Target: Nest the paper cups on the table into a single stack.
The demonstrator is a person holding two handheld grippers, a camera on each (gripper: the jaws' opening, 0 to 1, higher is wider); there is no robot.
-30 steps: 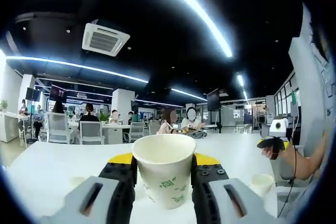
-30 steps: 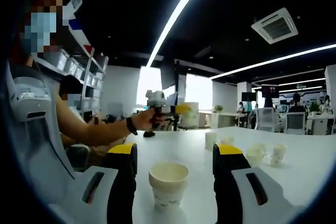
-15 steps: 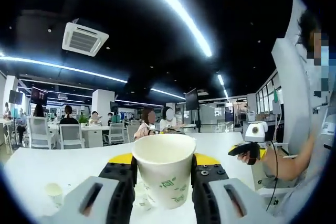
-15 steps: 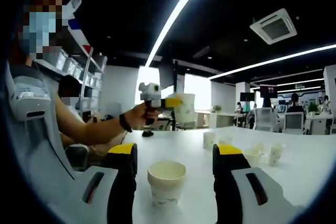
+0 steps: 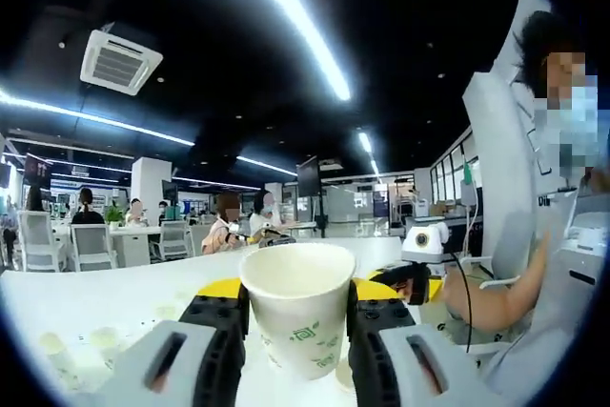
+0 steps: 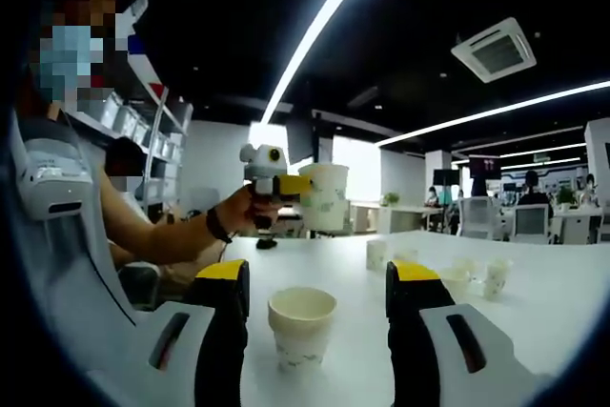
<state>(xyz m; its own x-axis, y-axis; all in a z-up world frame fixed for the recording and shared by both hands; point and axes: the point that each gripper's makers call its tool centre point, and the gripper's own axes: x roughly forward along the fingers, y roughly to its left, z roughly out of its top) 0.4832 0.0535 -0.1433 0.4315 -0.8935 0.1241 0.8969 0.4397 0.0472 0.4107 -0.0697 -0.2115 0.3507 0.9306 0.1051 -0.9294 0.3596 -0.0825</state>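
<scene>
Left tool (image 5: 294,326) grips a paper cup (image 5: 297,307) upright, mouth up.

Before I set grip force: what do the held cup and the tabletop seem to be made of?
Held cup: likely thin paper, matte white, green printed logo, rolled rim. Tabletop: smooth white, faintly glossy, perhaps laminate; hard to confirm.

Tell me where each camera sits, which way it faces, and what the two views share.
Left gripper view: rides the left hand-held gripper, looking over the paper cup clamped in it toward the right hand-held gripper; the person's forearm shows.
Right gripper view: rides the right hand-held gripper, open around a standing cup on the table, facing the raised left hand-held gripper; arm and hand show.
Shared: held cup, table.
</scene>
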